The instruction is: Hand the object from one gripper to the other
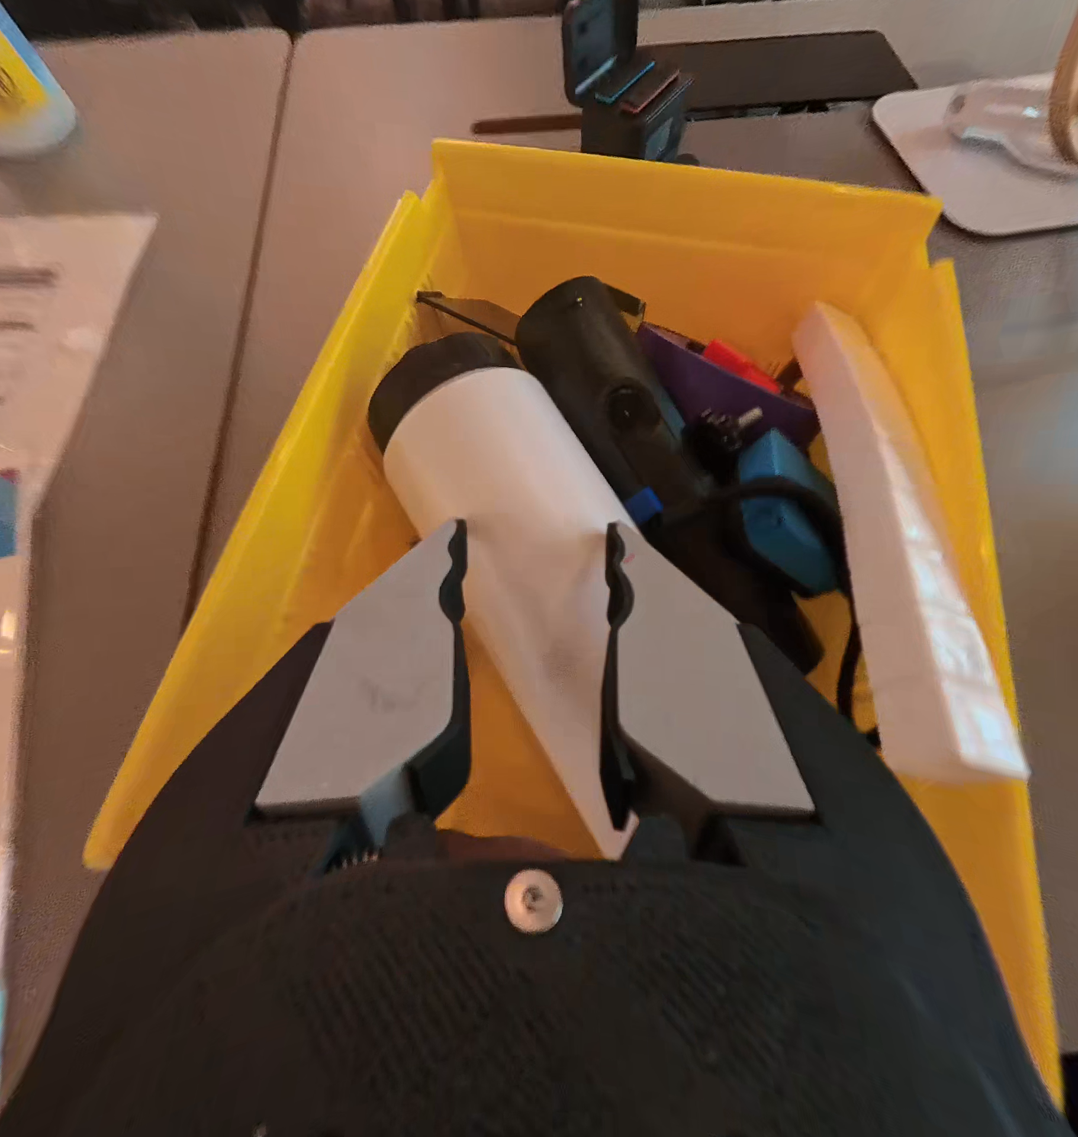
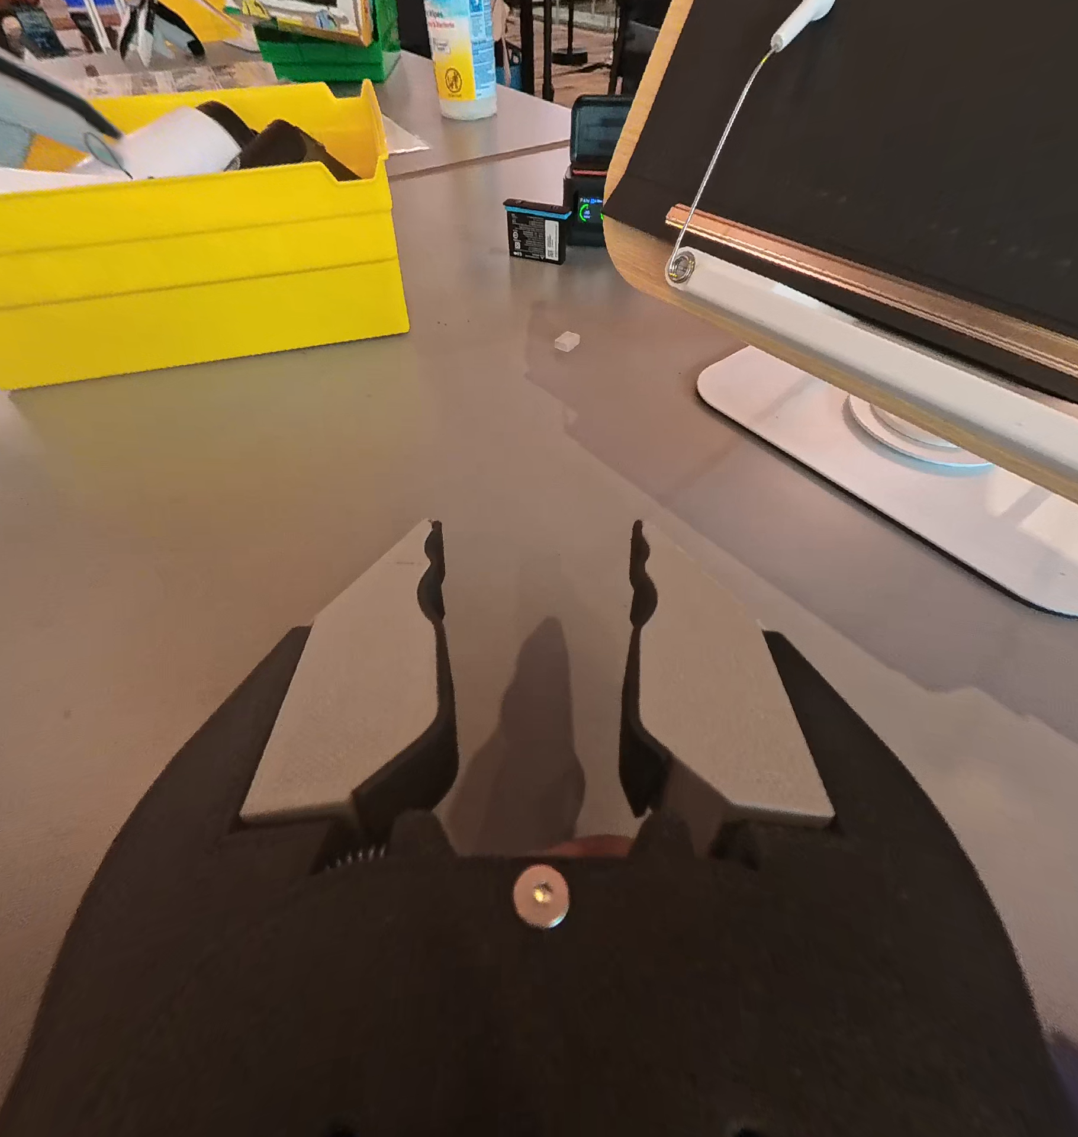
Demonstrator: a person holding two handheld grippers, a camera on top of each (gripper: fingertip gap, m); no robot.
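Left gripper takes hold of white object in yellow bin; right gripper waits empty over the bench

The left gripper (image 1: 533,541) reaches down into the yellow bin (image 1: 315,492), its fingers (image 1: 401,646) pressed against either side of the white object (image 1: 493,467), a tapered white body with a black end, lying among a black cylinder (image 1: 591,363), blue and purple parts and a white slab (image 1: 893,541); the grip along its length looks meant to lift it clear of the clutter; the right gripper (image 2: 536,541) hovers above bare bench (image 2: 216,492), fingers apart and holding nothing, apparently ready to receive; the bin stands toward the bench's far left, a monitor stand (image 2: 893,492) to the right.
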